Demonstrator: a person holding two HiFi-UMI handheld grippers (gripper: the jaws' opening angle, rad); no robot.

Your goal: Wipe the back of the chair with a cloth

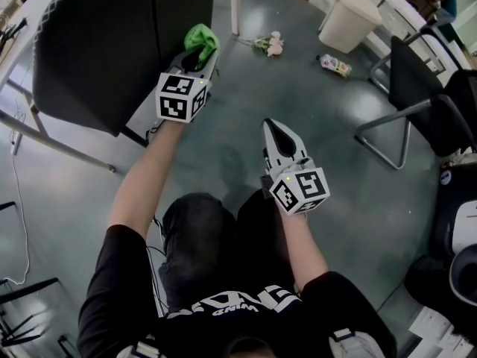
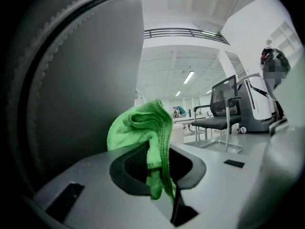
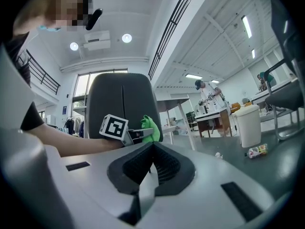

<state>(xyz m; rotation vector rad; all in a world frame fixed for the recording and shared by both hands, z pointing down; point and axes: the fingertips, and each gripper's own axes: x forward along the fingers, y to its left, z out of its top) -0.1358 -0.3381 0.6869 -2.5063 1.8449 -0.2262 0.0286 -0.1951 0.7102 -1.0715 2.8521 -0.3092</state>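
Left hand-held gripper (image 1: 203, 54) is clamped on the green cloth (image 1: 201, 39), wad poking past its tips. Chair back (image 1: 112, 43) stands upright just to its left; contact uncertain. Right hand-held gripper (image 1: 277, 129) is pinched together, empty, well apart from the chair. Left is nearer for wiping.

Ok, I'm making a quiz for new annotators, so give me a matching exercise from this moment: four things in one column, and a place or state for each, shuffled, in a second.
Things
1. green cloth
2. right tool
3. white bin
4. bottle

Places or states
A. lying on its side on the floor
B. shut, with nothing in it
C. pinched in the left tool, by the chair back
D. standing upright on the floor

Pairs: 1-C, 2-B, 3-D, 4-A
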